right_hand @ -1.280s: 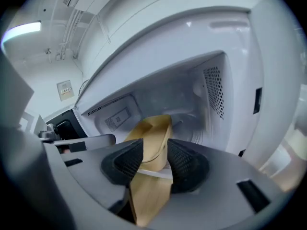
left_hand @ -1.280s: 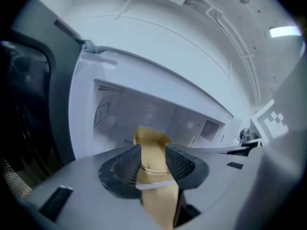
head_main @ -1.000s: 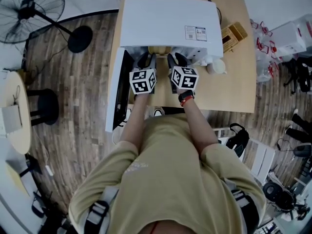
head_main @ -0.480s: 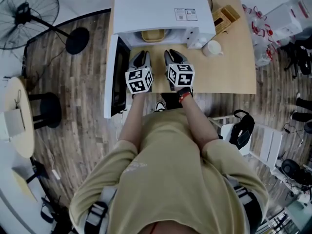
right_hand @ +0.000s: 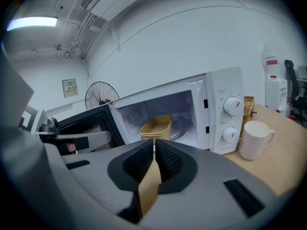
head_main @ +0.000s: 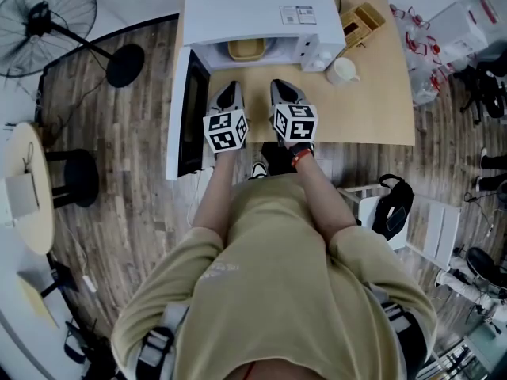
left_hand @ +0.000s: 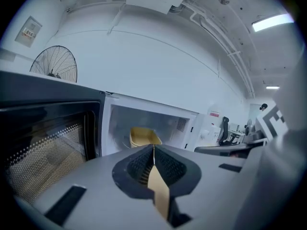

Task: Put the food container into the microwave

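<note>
Inside the white box-shaped microwave (head_main: 261, 10), the shallow tan plastic food container (head_main: 245, 50) sits straight ahead of the left gripper (head_main: 230, 93) and right gripper (head_main: 286, 91), both pressed together empty, with the open dark-windowed door (head_main: 190, 109) nearer the left.

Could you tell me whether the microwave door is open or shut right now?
Open: the door stands swung out to the left, and the food container shows inside the microwave.
</note>
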